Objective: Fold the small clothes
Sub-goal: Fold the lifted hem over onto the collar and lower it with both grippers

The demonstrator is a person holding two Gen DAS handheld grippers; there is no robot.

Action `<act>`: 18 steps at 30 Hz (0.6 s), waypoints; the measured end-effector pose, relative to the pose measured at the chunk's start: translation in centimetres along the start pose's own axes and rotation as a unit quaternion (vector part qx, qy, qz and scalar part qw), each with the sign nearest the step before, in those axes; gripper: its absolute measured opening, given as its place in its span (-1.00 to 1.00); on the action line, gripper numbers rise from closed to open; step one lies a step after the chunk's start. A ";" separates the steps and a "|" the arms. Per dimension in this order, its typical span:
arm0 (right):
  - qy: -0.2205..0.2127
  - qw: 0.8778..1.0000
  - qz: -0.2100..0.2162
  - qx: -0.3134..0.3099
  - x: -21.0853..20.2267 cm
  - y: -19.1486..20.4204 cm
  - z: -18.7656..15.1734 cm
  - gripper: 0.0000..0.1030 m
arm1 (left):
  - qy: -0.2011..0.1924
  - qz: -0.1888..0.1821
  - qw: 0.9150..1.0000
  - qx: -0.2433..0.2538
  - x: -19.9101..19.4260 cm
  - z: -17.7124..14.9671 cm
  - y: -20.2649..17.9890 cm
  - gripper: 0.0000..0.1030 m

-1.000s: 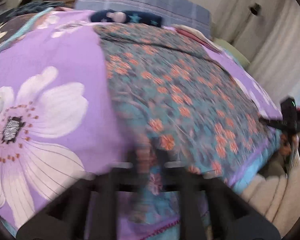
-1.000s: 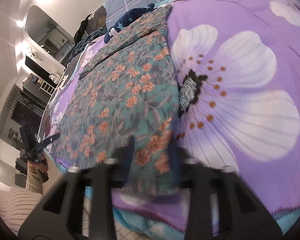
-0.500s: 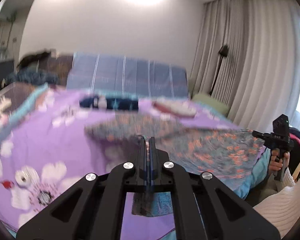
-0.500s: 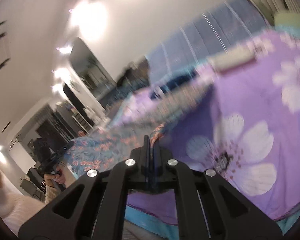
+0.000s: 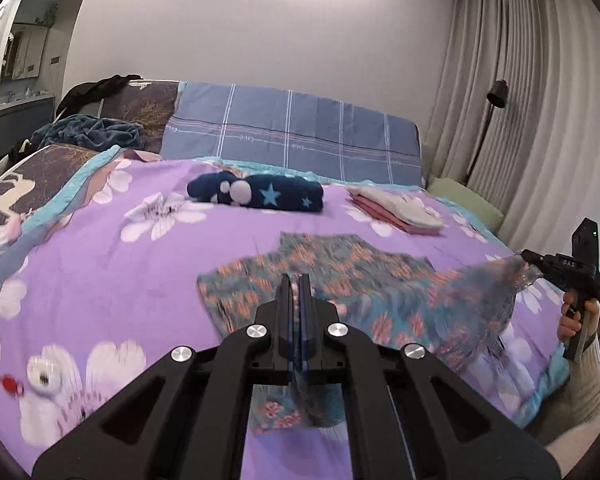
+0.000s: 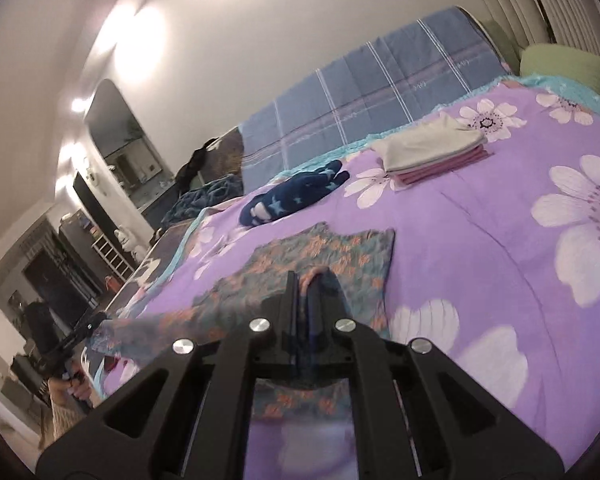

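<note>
A teal garment with orange flowers [image 5: 340,276] lies partly on the purple flowered bedspread [image 5: 100,264] and its near edge is lifted. My left gripper [image 5: 296,280] is shut on the near left corner of it. My right gripper [image 6: 302,280] is shut on the near right corner; it shows at the right of the left wrist view [image 5: 532,260], with cloth stretched up to it. The same garment [image 6: 324,256] shows in the right wrist view, and the left gripper [image 6: 96,320] shows at its far left.
A rolled navy star-print garment [image 5: 260,194] and a folded stack of white and pink clothes [image 5: 396,208] lie near the blue plaid pillow [image 5: 292,132]. A green cushion [image 5: 464,200] and curtains are at the right. A dark blanket [image 5: 88,132] is at the back left.
Both grippers have closed on the near corners and lifted them off the bed, rising and tilting up. The garment's near half now hangs from them.
</note>
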State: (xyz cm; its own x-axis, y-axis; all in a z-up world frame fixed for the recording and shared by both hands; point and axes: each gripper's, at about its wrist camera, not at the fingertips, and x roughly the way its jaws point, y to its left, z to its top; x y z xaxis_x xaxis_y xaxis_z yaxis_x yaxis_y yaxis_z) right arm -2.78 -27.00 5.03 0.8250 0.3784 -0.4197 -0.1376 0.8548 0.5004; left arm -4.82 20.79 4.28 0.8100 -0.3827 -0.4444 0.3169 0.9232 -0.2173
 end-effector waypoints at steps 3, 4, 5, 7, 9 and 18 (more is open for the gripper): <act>-0.005 1.000 -0.018 -0.020 4.0 0.1 2.5 -0.92 | 0.000 0.017 1.000 0.006 3.3 2.5 0.9 -0.96; -0.001 1.000 -0.021 -0.020 5.2 -0.1 3.0 -0.92 | 0.002 0.021 1.000 0.005 4.2 2.9 1.1 -0.96; 0.009 0.999 -0.027 -0.017 7.3 -0.8 3.5 -0.92 | 0.007 0.030 1.000 0.003 5.6 3.2 1.5 -0.96; 0.039 0.998 -0.039 -0.006 10.8 -2.3 3.6 -0.92 | 0.030 0.042 0.999 -0.009 9.0 3.2 2.8 -0.96; 0.080 0.995 -0.062 0.008 14.6 -4.2 2.7 -0.91 | 0.063 0.052 0.996 -0.023 12.6 2.4 4.2 -0.96; 0.147 0.984 -0.096 0.020 20.6 -8.2 -0.5 -0.88 | 0.156 0.050 0.983 -0.079 21.2 -2.6 8.4 -0.95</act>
State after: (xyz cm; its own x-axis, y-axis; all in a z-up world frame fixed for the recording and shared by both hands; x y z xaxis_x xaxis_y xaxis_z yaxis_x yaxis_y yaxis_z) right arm 15.08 -26.01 -8.13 0.6394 0.3028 -0.7067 0.0310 0.9083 0.4172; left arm 13.75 20.36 -9.20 0.6345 -0.3054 -0.7100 0.1423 0.9491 -0.2811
